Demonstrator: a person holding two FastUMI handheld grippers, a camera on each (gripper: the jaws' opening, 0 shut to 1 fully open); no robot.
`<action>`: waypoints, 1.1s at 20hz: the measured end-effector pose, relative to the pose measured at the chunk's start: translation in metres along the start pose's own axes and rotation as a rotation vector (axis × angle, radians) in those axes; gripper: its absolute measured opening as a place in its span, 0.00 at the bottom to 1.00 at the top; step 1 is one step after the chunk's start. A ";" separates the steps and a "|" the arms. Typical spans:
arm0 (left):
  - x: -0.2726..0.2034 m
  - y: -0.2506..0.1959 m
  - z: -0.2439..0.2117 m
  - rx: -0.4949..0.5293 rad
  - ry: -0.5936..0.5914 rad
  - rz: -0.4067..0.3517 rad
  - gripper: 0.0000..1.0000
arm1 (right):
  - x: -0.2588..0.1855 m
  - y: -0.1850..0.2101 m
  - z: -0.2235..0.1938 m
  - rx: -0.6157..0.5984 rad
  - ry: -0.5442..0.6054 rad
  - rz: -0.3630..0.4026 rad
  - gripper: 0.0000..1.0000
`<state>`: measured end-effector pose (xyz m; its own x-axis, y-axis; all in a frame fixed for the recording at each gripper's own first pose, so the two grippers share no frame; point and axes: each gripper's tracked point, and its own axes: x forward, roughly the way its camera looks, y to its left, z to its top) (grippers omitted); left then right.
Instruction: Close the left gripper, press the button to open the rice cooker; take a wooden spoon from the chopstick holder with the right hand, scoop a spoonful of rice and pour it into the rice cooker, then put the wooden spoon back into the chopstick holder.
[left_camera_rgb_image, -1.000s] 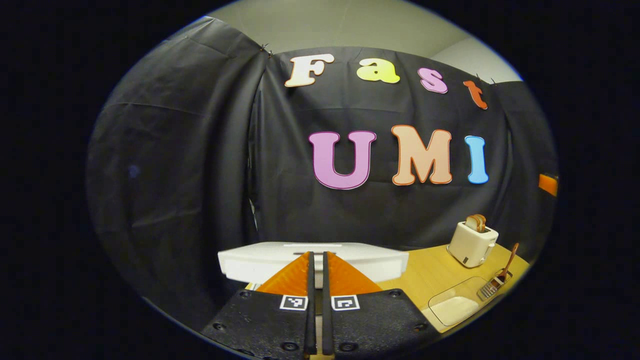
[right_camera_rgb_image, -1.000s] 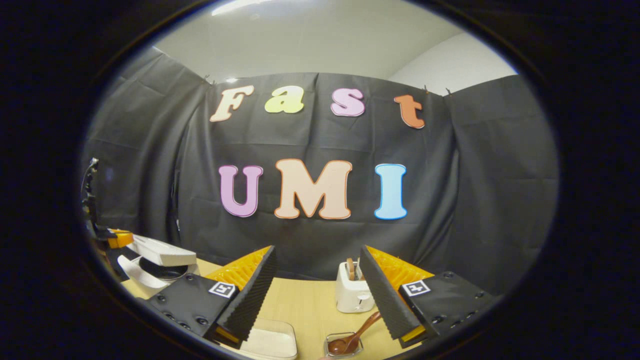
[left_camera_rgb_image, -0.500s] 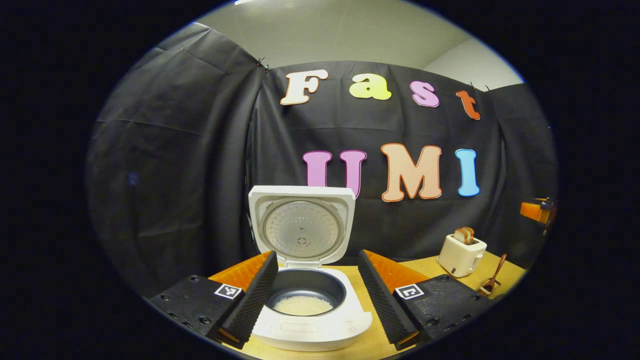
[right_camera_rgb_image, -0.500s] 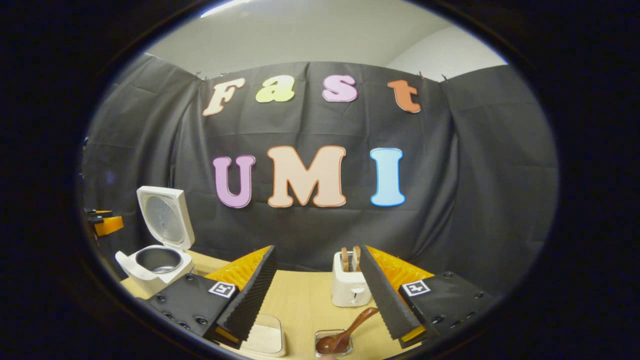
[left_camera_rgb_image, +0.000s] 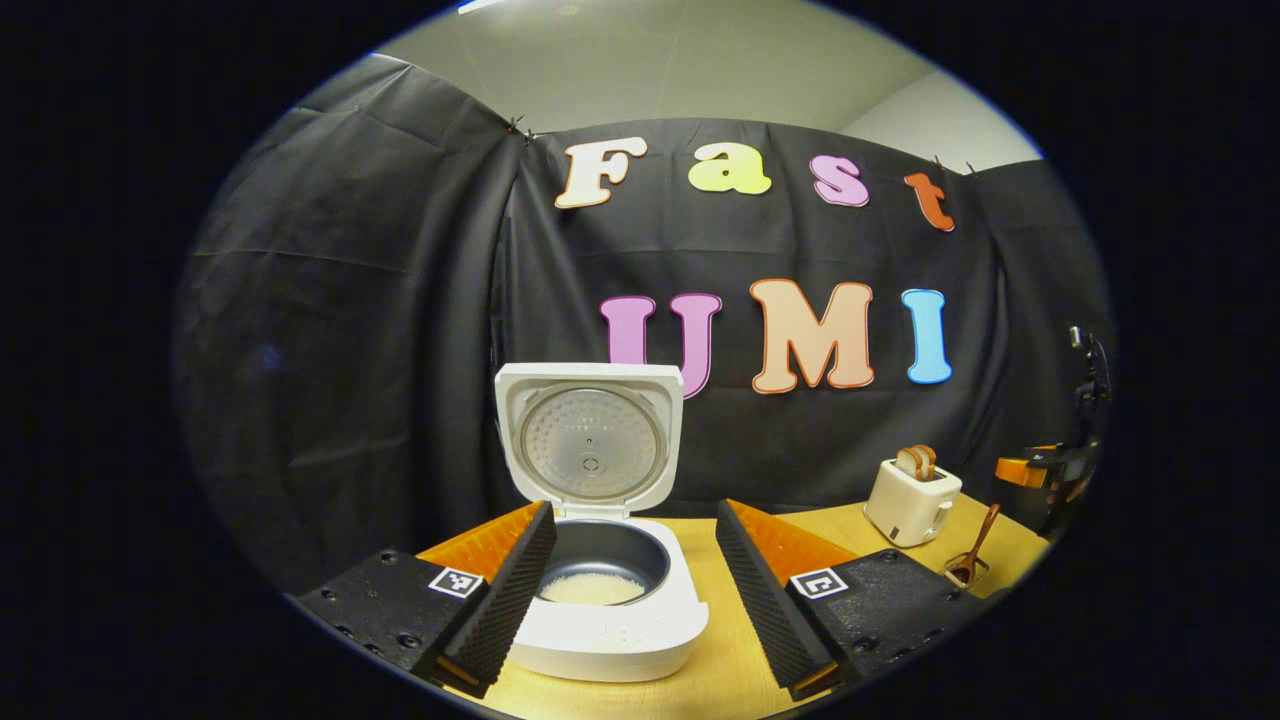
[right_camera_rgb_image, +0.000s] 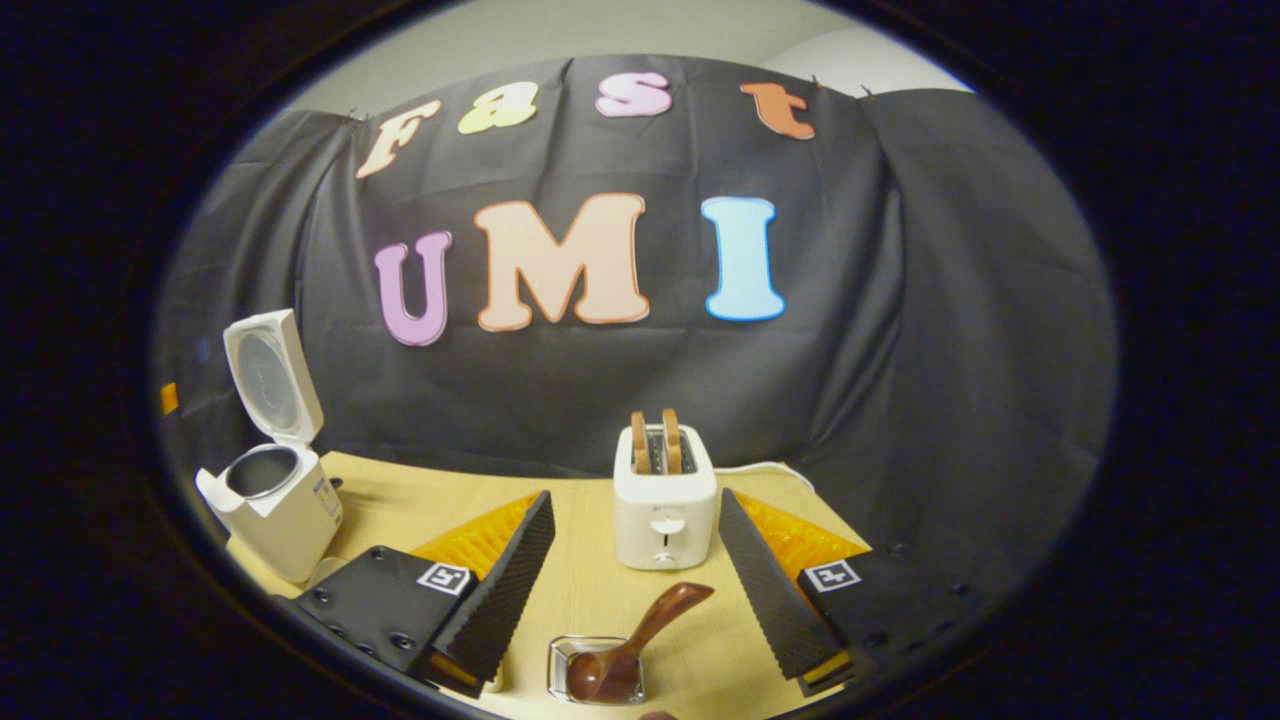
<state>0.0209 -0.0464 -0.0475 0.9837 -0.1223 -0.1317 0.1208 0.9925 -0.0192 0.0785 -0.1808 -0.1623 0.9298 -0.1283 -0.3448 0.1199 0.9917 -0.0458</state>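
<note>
Since a second ago the rice cooker (left_camera_rgb_image: 600, 560) has sprung open: its lid stands upright and rice lies in the dark pot, on the wooden table (right_camera_rgb_image: 590, 590). Both grippers have since spread. The left gripper (left_camera_rgb_image: 632, 590) frames the cooker, empty; the right gripper (right_camera_rgb_image: 635, 590) has dipped toward the wooden spoon (right_camera_rgb_image: 640, 640), which leans in the chopstick holder (right_camera_rgb_image: 595, 670) before a toaster (right_camera_rgb_image: 665, 505).
</note>
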 end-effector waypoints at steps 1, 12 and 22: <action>-0.002 0.001 -0.003 0.004 0.010 0.009 0.95 | 0.007 -0.003 -0.008 0.011 0.019 -0.004 1.00; -0.022 0.012 -0.011 0.028 0.056 0.082 0.95 | 0.057 -0.013 -0.111 0.165 0.277 -0.024 1.00; -0.030 0.037 -0.018 0.057 0.075 0.145 0.96 | 0.046 0.014 -0.149 0.219 0.409 0.036 0.27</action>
<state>-0.0065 -0.0065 -0.0617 0.9788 0.0249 -0.2031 -0.0127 0.9981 0.0610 0.0712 -0.1733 -0.3188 0.7261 -0.0403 -0.6864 0.2018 0.9668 0.1567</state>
